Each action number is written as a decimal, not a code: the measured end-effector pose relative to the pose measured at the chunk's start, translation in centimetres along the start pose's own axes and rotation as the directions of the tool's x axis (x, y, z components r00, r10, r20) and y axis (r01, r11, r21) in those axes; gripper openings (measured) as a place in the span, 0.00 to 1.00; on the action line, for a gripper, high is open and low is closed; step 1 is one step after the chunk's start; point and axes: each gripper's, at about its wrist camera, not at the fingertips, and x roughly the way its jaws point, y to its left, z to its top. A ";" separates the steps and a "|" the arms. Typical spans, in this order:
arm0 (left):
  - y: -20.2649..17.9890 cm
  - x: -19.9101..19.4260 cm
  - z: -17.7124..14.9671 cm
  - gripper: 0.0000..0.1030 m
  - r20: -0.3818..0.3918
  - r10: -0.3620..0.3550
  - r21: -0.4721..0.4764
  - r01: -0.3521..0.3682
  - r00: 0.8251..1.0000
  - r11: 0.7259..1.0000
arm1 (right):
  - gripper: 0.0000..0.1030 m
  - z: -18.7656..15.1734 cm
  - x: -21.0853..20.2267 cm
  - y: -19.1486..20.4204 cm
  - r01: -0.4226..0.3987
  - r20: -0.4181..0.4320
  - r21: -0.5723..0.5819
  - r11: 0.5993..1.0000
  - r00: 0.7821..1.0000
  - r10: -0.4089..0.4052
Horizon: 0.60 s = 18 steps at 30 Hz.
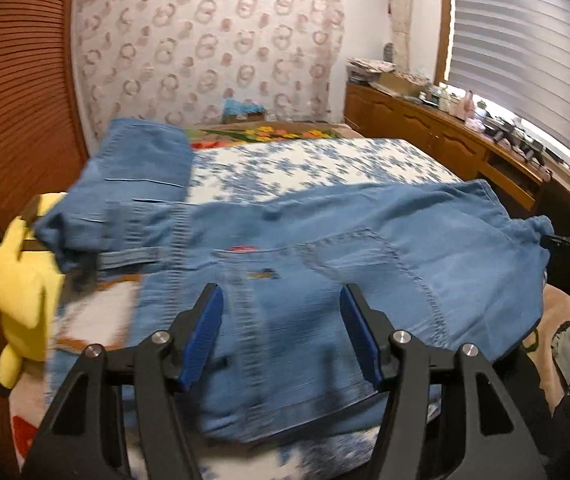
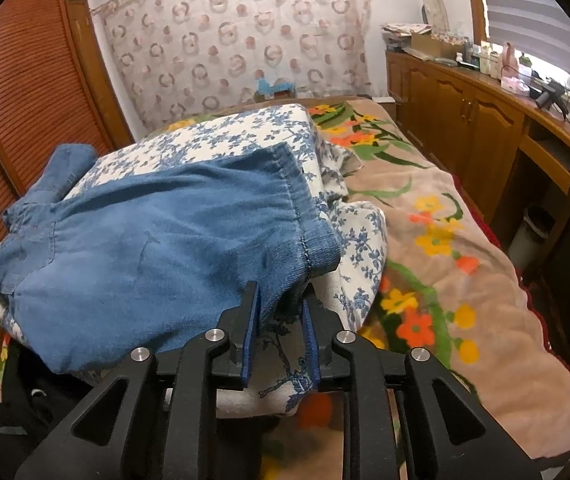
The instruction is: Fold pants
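1 pair of blue denim pants (image 1: pixel 325 264) lies on a blue-and-white floral quilt (image 1: pixel 305 168) on the bed, its long axis running across the left wrist view from left to right: the waistband end with belt loops sits at the left beside 1 yellow plush toy (image 1: pixel 25 280), and the leg end reaches right toward the right gripper (image 2: pixel 279 304). 1 leg (image 1: pixel 145 152) is doubled back and lies toward the far wall at the left. The left gripper (image 1: pixel 281 320) hovers over the seat of the pants with its 2 blue pads wide apart and nothing between them. In the right wrist view the right gripper's pads are close together, pinching the hem corner (image 2: pixel 317 248) of the leg at the quilt's near edge. Right of the quilt a flowered blanket (image 2: pixel 465 240) gives open room up to the wooden cabinets (image 2: pixel 465 120); a slatted wooden door (image 1: pixel 17 92) bounds the left.
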 end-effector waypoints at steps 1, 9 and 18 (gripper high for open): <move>-0.4 0.3 0.0 0.58 -0.004 -0.005 0.004 0.005 1.000 1.000 | 0.23 0.1 -0.1 0.0 0.005 0.001 0.002 1.000 1.000 -0.005; -3.3 2.7 -0.7 0.58 -0.047 -0.023 0.029 0.024 0.999 0.999 | 0.27 0.2 -0.2 -0.5 -0.005 0.005 0.022 1.000 1.000 0.005; -3.2 3.9 -1.8 0.59 -0.065 -0.019 -0.012 0.018 0.998 1.000 | 0.30 0.6 -0.1 -0.5 0.002 0.010 0.027 1.000 1.000 -0.003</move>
